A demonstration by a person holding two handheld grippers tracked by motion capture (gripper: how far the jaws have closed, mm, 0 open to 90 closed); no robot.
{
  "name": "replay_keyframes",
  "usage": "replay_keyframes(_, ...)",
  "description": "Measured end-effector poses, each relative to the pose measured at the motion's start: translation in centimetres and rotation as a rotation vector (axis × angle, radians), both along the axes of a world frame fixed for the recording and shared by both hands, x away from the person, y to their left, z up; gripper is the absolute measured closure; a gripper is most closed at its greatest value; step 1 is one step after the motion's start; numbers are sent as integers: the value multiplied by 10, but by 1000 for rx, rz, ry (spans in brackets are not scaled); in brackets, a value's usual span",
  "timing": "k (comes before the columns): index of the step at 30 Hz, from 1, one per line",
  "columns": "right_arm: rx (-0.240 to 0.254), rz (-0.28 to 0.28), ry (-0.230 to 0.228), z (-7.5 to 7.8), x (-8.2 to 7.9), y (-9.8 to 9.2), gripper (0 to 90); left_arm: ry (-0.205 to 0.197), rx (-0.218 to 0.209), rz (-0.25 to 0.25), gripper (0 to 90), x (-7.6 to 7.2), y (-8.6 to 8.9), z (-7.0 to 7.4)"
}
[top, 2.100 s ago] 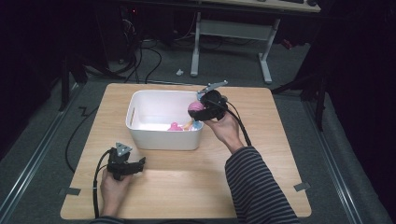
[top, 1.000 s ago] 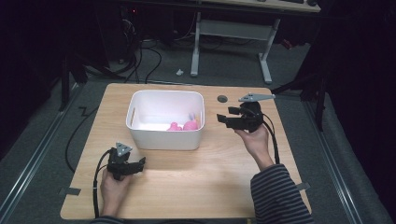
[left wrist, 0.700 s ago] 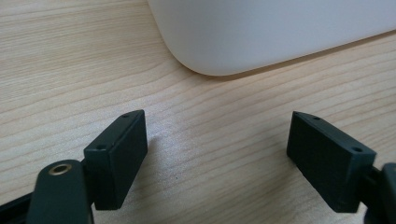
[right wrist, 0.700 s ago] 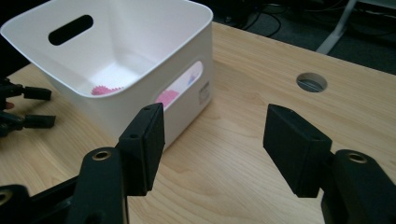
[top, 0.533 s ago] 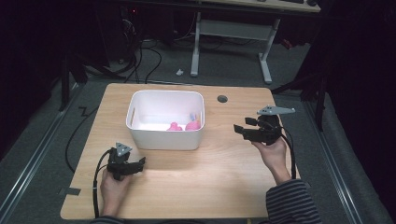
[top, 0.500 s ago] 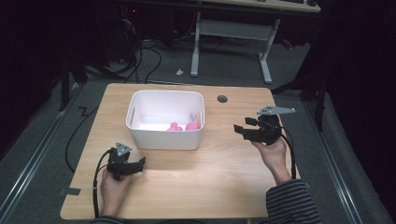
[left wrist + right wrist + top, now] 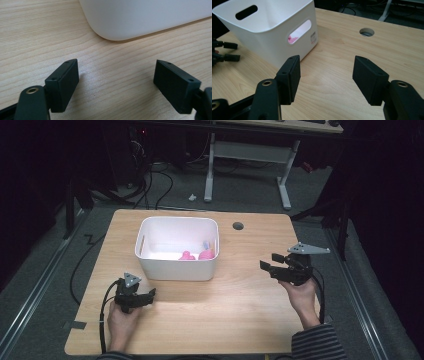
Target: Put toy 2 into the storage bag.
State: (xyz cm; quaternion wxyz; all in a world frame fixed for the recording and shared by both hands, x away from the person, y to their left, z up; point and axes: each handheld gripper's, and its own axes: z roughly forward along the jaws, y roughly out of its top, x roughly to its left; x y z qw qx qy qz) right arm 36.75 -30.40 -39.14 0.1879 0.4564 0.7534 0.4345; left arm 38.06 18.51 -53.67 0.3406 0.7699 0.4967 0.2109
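Resting after a drop-off, as judged: the pink toys (image 7: pixel 197 255) lie inside the white bin (image 7: pixel 177 220) at 11 o'clock on the surface (image 7: pixel 225 310). The right gripper (image 7: pixel 266 266) at 3 o'clock and the left gripper (image 7: pixel 150 293) at 8 o'clock are held with jaws released, empty. No further pick seems called for.

In the high view the white bin's (image 7: pixel 177 269) near wall hides the lower parts of the pink things (image 7: pixel 196 255) at its five o'clock corner; their shapes, and the small blue item (image 7: pixel 205 244) beside them, are too small to identify.
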Motion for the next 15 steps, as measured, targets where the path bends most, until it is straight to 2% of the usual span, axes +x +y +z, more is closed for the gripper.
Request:
replay_keyframes(2, 12, 1, 4, -4, -3, -1, 399, 0, 1, 0, 207, 0, 0, 0)
replay_keyframes(4, -3, -8, 5, -10, -5, -2, 399, 1, 1, -1, 206, 0, 0, 0)
replay_keyframes(7, 16, -19, 31, -20, -5, -6, 397, 0, 1, 0, 207, 0, 0, 0)
replay_keyframes(15, 46, -49, 43, -39, -9, -10, 402, 0, 2, 0, 206, 0, 0, 0)
